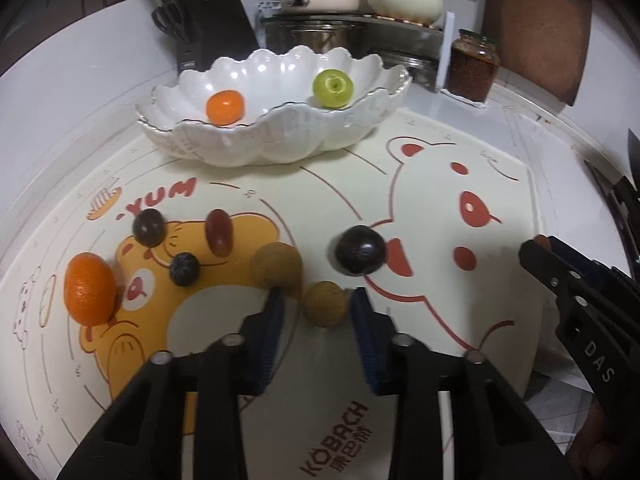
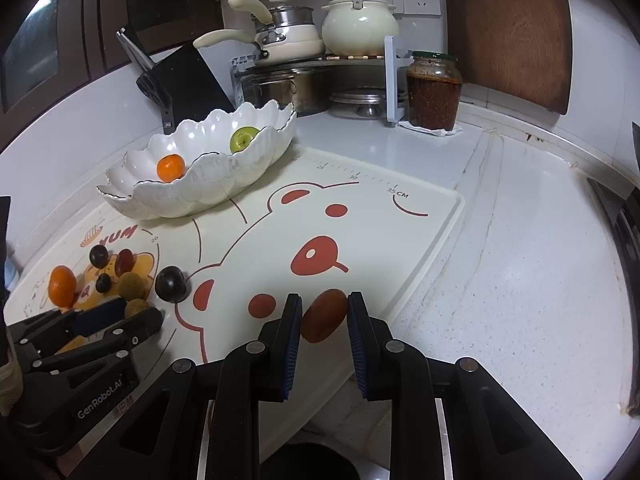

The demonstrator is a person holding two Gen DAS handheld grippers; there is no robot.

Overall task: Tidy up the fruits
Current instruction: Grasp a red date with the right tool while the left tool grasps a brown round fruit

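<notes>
Left wrist view: left hand-held gripper [image 1: 318,300] has its blue pads on both sides of a small round tan longan [image 1: 324,304], pinching it on the cream bear-print silicone mat [image 1: 460,320] near the mat's front edge. A second, bigger tan longan [image 1: 275,266] sits just beside the left pad. Dark purple round plum [image 1: 360,250] at mat centre. Toward the mat's left edge: orange mandarin [image 1: 90,294], small dark blueberry [image 1: 184,269], red oblong grape [image 1: 219,232], dark round grape [image 1: 149,227]. White scalloped ceramic bowl [image 1: 256,144] at the mat's back edge holds a small orange mandarin [image 1: 225,107] and a green round fruit [image 1: 333,89], well apart. Right hand-held gripper [image 1: 540,246] enters at the mat's right edge.

Right wrist view: right hand-held gripper [image 2: 324,312] is clamped on a reddish-brown oval fruit [image 2: 323,320], held above the mat's front right edge, over the white speckled counter [image 2: 520,280]. Left gripper sits at the mat's left front corner with the longan between its tips. Brown-filled glass jar [image 2: 434,94] stands at the counter's back edge.
</notes>
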